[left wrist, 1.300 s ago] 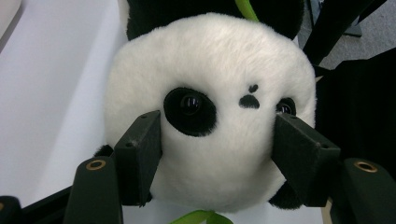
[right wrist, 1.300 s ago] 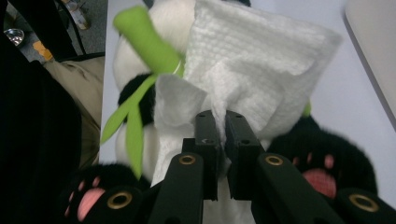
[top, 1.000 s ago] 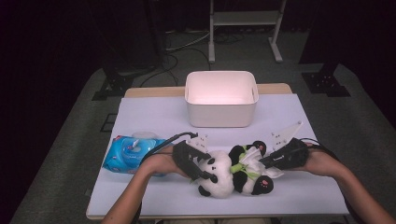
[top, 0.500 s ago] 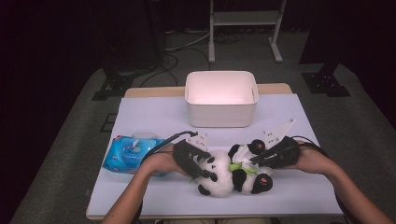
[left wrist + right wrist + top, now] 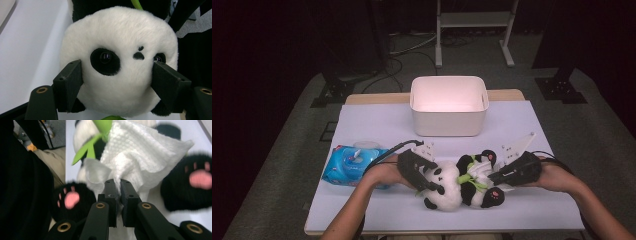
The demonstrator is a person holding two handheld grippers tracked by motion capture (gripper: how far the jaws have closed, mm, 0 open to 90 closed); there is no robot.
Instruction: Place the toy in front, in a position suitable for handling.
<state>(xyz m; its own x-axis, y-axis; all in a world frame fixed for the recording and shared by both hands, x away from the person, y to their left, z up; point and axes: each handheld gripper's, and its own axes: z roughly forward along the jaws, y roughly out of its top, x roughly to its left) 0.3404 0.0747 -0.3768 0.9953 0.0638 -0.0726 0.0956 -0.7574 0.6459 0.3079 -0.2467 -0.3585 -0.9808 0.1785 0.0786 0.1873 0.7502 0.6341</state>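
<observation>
A black-and-white panda plush [image 5: 452, 187] lies on its back at the table's front middle, head to the left. My left gripper [image 5: 432, 181] is shut on the panda's head [image 5: 120, 32], one pad [image 5: 70, 82] on each cheek. Its jaws have just eased slightly wider, with the head still pinched between them. My right gripper [image 5: 493, 177] comes in from the right, between the panda's pink-padded feet [image 5: 71, 200]. It is shut on a crumpled white wipe [image 5: 140, 152] that rests on the panda's belly beside a green ribbon [image 5: 87, 150].
A white bin [image 5: 449, 127] stands at the back middle of the white table [image 5: 377, 125]. A blue pack of wipes [image 5: 344, 167] lies at the left, just behind my left forearm. Dark floor and stands surround the table.
The right gripper has shifted a little along the panda's belly with the wipe in it. The left gripper and the panda's head have stayed where they were.
</observation>
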